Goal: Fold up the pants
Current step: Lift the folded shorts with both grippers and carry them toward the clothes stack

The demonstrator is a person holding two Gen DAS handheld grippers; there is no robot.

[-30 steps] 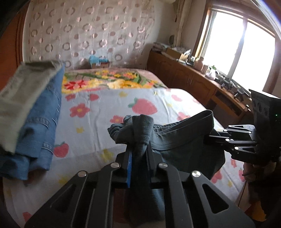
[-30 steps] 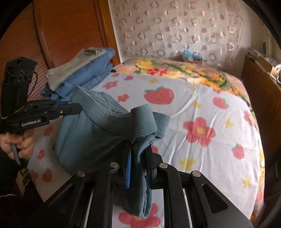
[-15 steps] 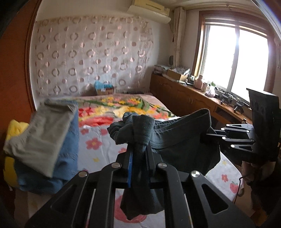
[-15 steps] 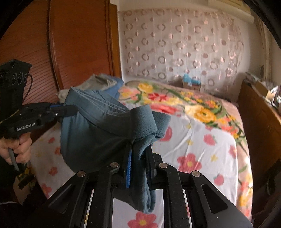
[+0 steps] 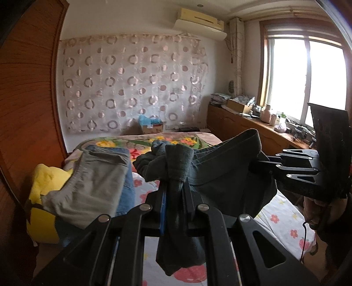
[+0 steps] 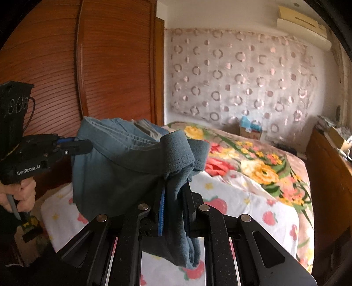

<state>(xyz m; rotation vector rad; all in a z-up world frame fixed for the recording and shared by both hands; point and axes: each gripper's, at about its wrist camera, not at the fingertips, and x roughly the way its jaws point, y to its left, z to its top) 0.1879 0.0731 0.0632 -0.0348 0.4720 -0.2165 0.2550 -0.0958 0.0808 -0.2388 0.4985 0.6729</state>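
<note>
**Pants up off the bed, both tools clamped on**

Bedroom with a strawberry-and-flower bedspread (image 6: pixel 242 198) filling the lower right of the right wrist view, circle-print curtain (image 5: pixel 132 88) across the back wall, AC unit (image 5: pixel 198 19) at the top. Only readable writing: "GenRobot.AI" in white on the side of the left tool (image 6: pixel 79 146), at the left edge of that view.

The blue-grey pants (image 6: pixel 123 167) hang in the air between the two tools, bunched at each grip. Left tool is pinched tight on one bunch, right tool (image 6: pixel 173 198) is clamped on the other, cloth dangling below it.

Compared with a second ago, the pants have lifted clear of the bedspread, and both views tilted up, so way more wall and window (image 5: pixel 308 83) shows. Stack of folded clothes (image 5: pixel 99 182) sits at the left of the left wrist view.
</note>
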